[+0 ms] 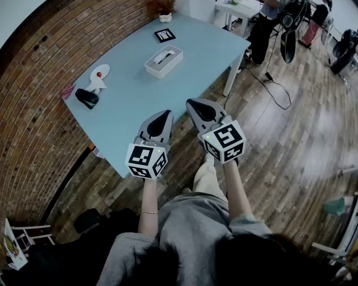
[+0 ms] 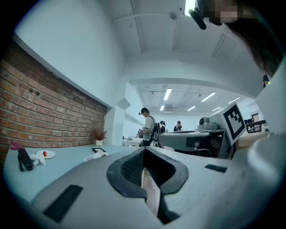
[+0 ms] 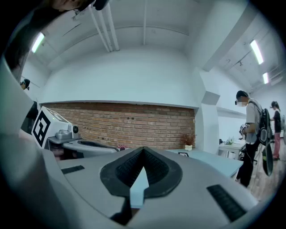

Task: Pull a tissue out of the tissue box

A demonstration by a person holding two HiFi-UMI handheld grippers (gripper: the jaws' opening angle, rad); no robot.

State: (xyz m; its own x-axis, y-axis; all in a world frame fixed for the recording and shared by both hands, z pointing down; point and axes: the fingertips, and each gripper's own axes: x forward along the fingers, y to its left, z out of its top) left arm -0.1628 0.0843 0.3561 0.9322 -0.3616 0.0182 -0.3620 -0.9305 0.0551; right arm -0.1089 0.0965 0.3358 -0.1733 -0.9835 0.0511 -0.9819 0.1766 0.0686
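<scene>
A brick wall [image 1: 33, 111] runs along the left of the room and a wooden floor [image 1: 291, 145] spreads to the right. Between them stands a long light-blue table [image 1: 140, 95]. The person stands at its near end with a hand-held gripper in each hand.

The left hand-held gripper [image 1: 166, 115] points out over the table's near edge. Its jaws are pressed together at the tips with nothing between them. The right hand-held gripper [image 1: 191, 103] is just beside it, also pressed together and empty.

The tissue box [image 1: 163, 61] lies toward the far end of the table, well apart from both, with a white tissue [image 1: 164, 56] showing at its top slot. A white plate [image 1: 101, 71] and a black object [image 1: 86, 98] sit near the wall side. A small black card [image 1: 164, 35] and a potted plant [image 1: 164, 17] are at the far end.
</scene>
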